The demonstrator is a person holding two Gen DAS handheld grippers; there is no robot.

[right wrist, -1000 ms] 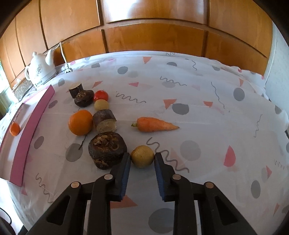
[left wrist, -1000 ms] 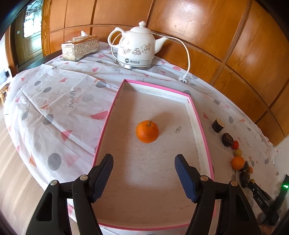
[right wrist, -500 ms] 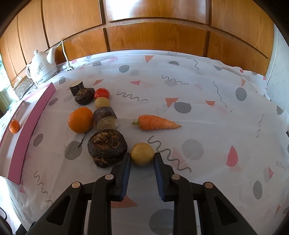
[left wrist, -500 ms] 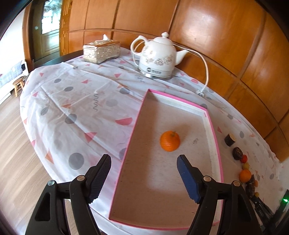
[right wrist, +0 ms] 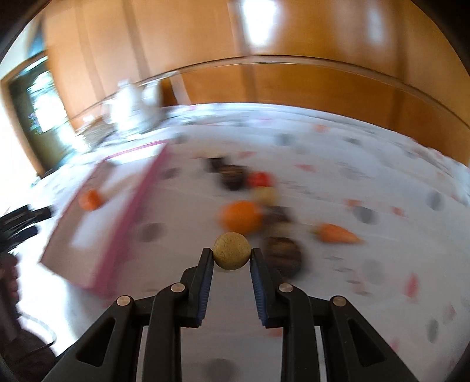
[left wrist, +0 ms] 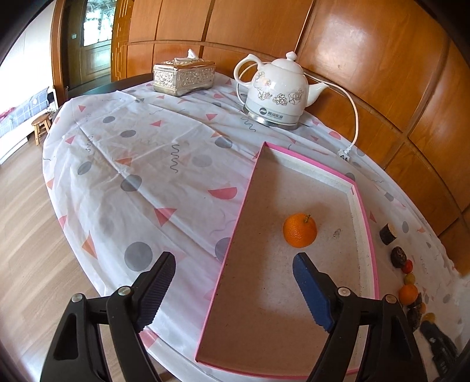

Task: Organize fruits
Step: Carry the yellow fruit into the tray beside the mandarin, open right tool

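At centre frame, a yellow fruit (right wrist: pixel 232 250) is clamped by the right gripper (right wrist: pixel 231 260); the left gripper (left wrist: pixel 235 286) is spread wide above the pink tray (left wrist: pixel 370 235).

Left wrist view: bright daylight, sharp throughout; strong fisheye bowing with dark vignette at the corners. Glare patches on the wood wall panels (left wrist: pixel 367 58); window (left wrist: pixel 94 26) blown out beyond the worktop's (left wrist: pixel 147 176) far-left edge. Soft shadow beside the orange (left wrist: pixel 300 230) in the tray (left wrist: pixel 235 235). Right wrist view: heavy motion blur over worktop and background; only the right tool (right wrist: pixel 232 255) and its held round fruit (right wrist: pixel 232 250) are crisp. Overexposed white at the left.
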